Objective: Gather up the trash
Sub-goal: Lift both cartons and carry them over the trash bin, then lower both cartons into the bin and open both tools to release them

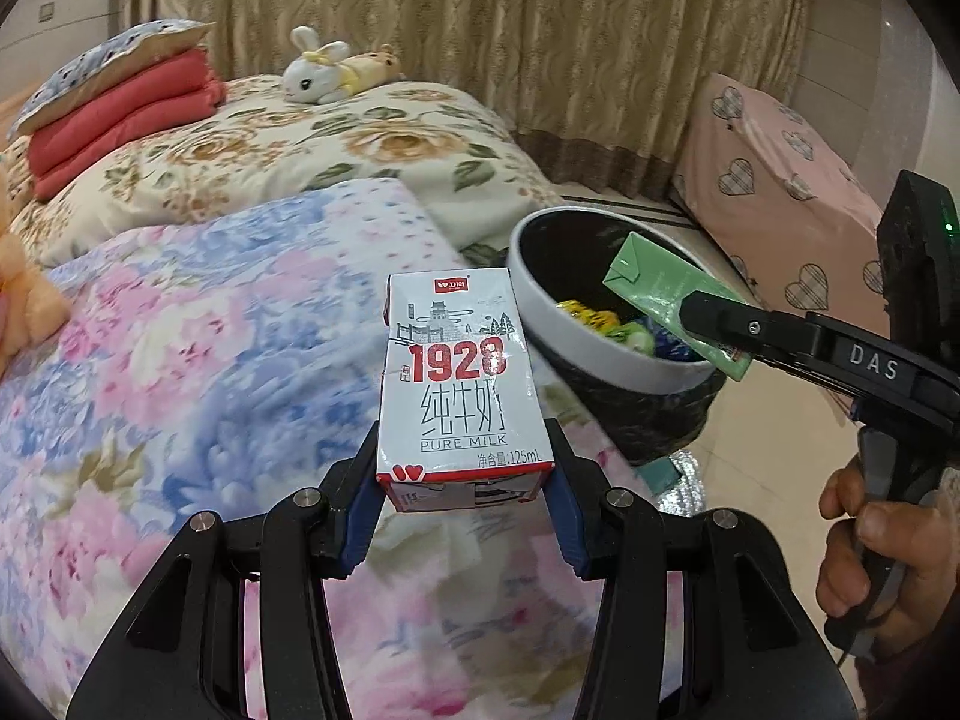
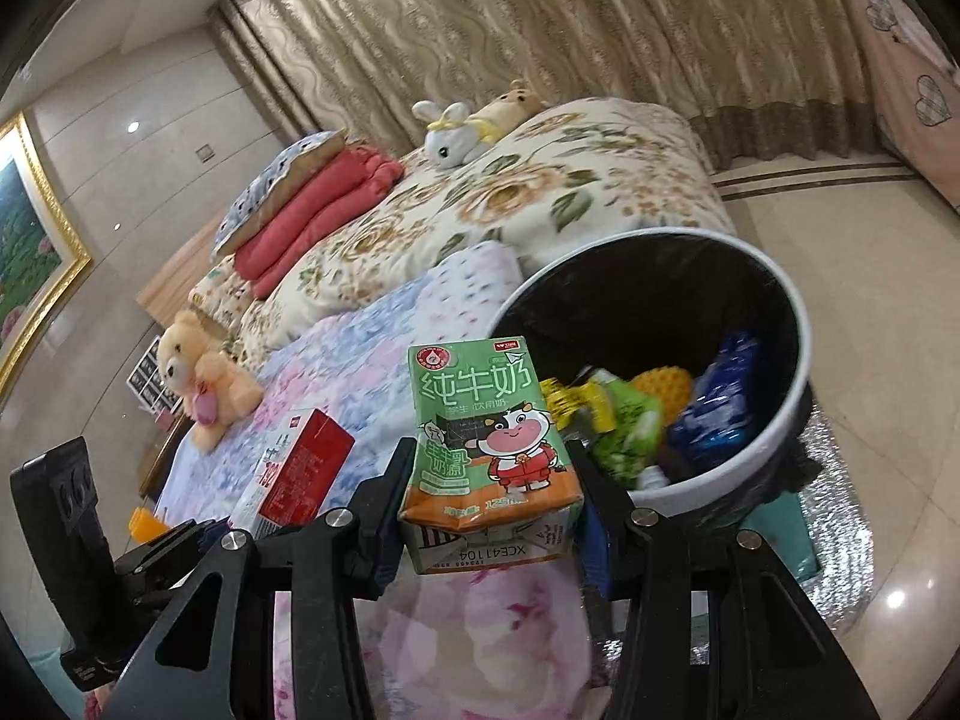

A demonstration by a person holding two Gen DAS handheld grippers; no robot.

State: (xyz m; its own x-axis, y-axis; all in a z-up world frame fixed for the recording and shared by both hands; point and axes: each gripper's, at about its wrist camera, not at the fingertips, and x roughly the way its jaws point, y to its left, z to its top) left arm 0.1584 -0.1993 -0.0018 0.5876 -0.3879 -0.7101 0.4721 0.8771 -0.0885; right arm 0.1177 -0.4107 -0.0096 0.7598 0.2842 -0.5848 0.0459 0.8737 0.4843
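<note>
Left wrist: white milk carton (image 1: 459, 384) clamped between fingers (image 1: 362, 495).

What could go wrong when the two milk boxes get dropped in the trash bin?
1. The white milk carton is pinched only near its bottom by the left gripper, so it might tip or slip out onto the bed.
2. The bin already holds wrappers, so the green milk carton in the right gripper might bounce off them and land on the floor.
</note>
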